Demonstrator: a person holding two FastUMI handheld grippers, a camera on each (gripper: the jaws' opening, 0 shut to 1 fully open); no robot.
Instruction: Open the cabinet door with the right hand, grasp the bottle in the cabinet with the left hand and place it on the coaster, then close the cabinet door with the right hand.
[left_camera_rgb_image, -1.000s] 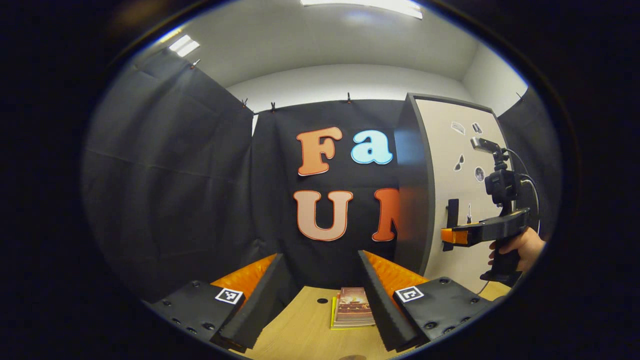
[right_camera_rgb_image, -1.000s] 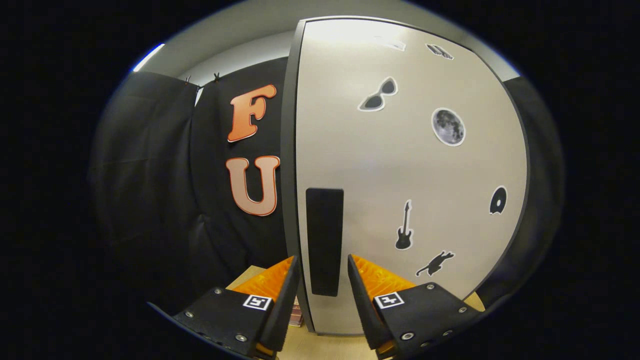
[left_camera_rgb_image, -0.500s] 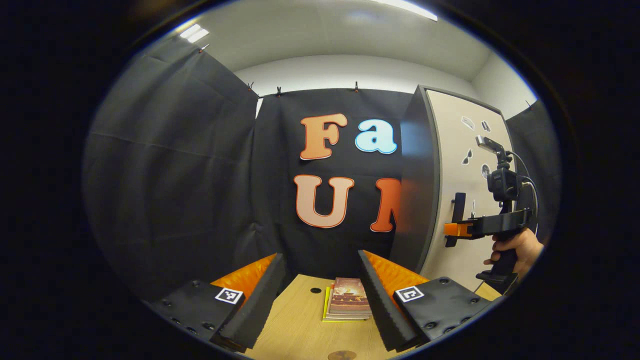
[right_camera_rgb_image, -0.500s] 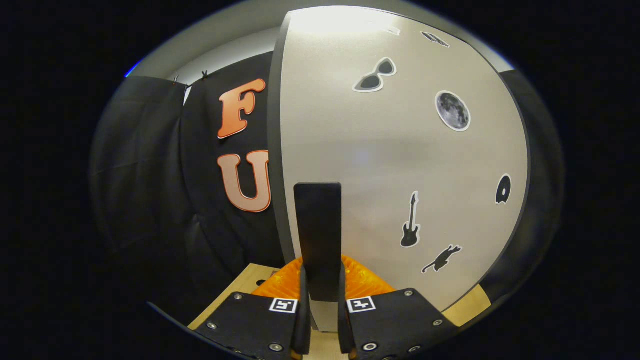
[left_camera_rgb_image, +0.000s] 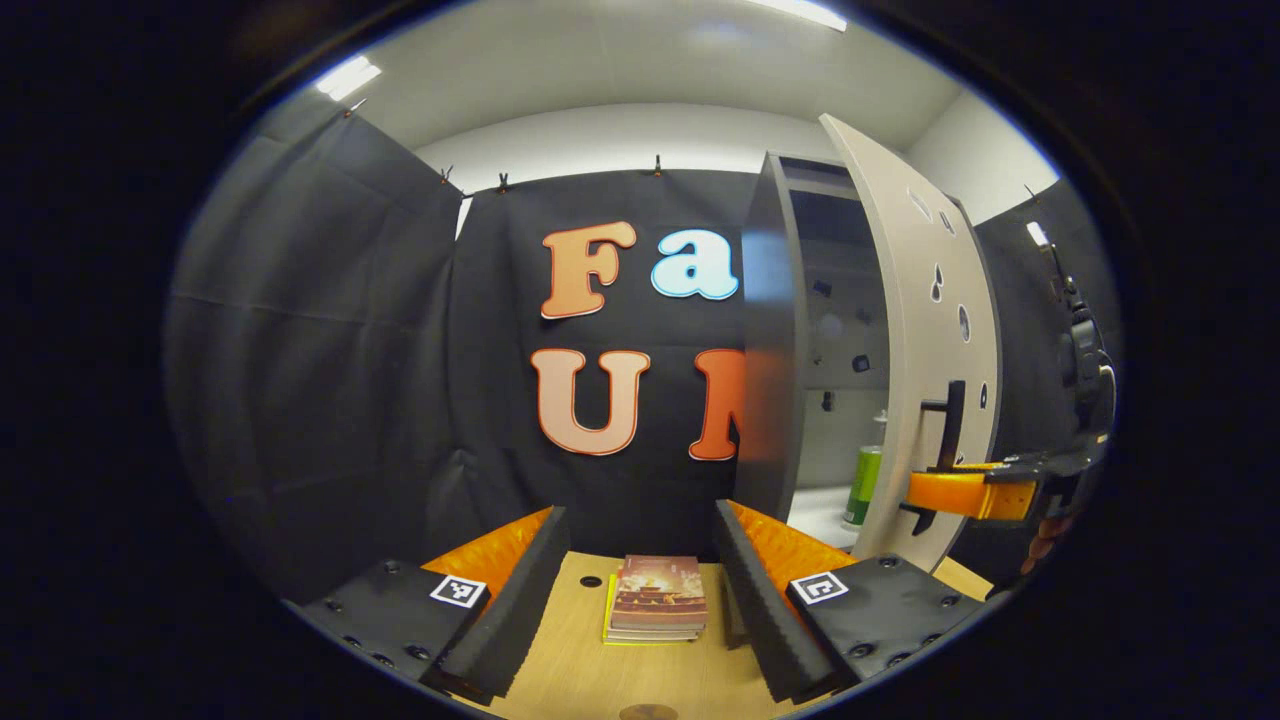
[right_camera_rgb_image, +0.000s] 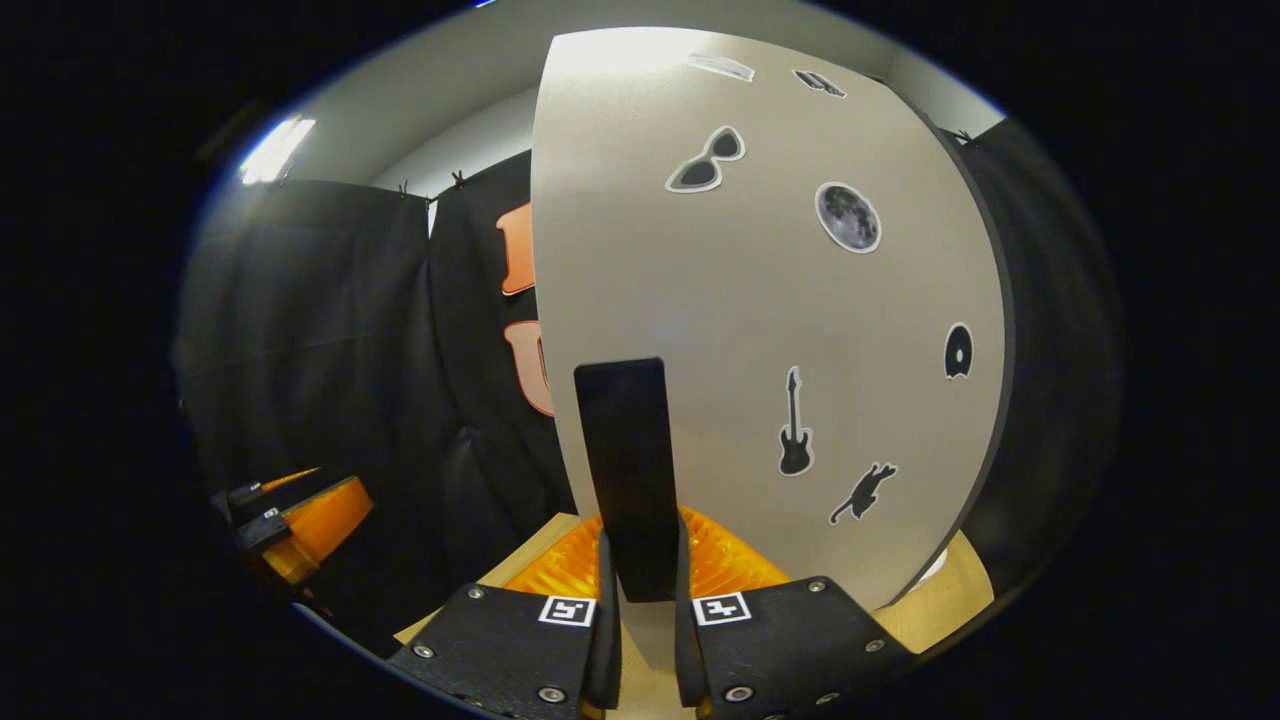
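The cabinet door (left_camera_rgb_image: 925, 330) stands partly swung open. Inside, a green bottle (left_camera_rgb_image: 864, 485) with a white cap stands on the pale cabinet floor. My right gripper (right_camera_rgb_image: 642, 640) is shut on the door's black handle (right_camera_rgb_image: 625, 470); in the left gripper view that same right gripper (left_camera_rgb_image: 925, 492) sits at the handle (left_camera_rgb_image: 945, 440). My left gripper (left_camera_rgb_image: 640, 590) is open over the wooden table (left_camera_rgb_image: 570, 670), with nothing between its fingers. It also appears at the far left of the right gripper view as the left gripper (right_camera_rgb_image: 300, 520).
A small stack of books (left_camera_rgb_image: 655, 600) lies on the table between my left fingers. A dark round edge (left_camera_rgb_image: 648, 712) peeks at the table's near rim. The beige door (right_camera_rgb_image: 780, 330) carries several stickers. A small hole (left_camera_rgb_image: 590, 581) marks the tabletop.
The right gripper closed on the handle and pulled the door outward. The cabinet interior and the green bottle have come into sight. The left gripper turned slightly.
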